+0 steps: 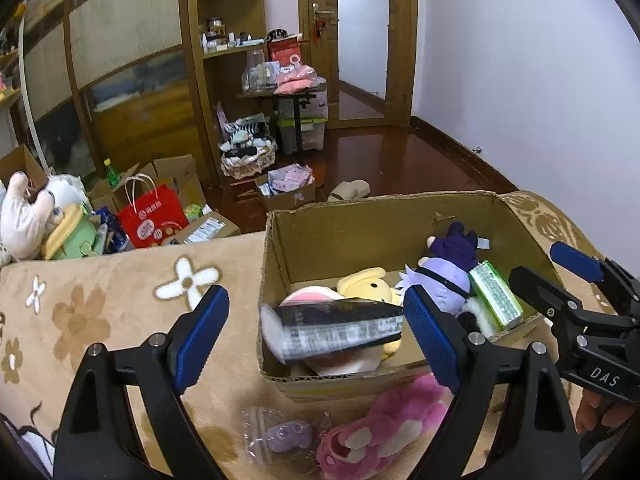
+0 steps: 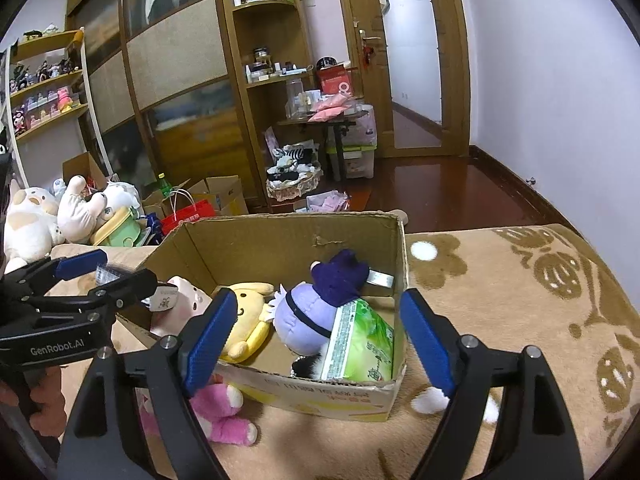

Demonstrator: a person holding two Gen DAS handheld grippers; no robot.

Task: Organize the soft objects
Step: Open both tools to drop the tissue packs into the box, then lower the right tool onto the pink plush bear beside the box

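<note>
With both my left gripper (image 1: 316, 338) and right gripper (image 2: 316, 338) spread wide and empty, the box (image 2: 280, 240) holds the yellow plush (image 2: 248, 320), purple doll (image 2: 308, 316), green pack (image 2: 364, 344) and a blurred black pack (image 1: 336, 330) at its rim, leaving, I judge, the pink plush (image 1: 380, 432) and bagged toy (image 1: 286, 434) on the blanket (image 1: 100, 320) beside it.

On the right gripper (image 1: 560, 276), as your left wrist camera sees it, you can read "DAS" in white on the black body. On the left gripper (image 2: 116, 276), seen from your right wrist camera, white letters read "GenRobot.AI". The print on the black packet (image 1: 336, 330), the green pack (image 2: 360, 344), the box (image 2: 320, 394) front and the red bag (image 1: 154, 220) is too blurred for you to read.
</note>
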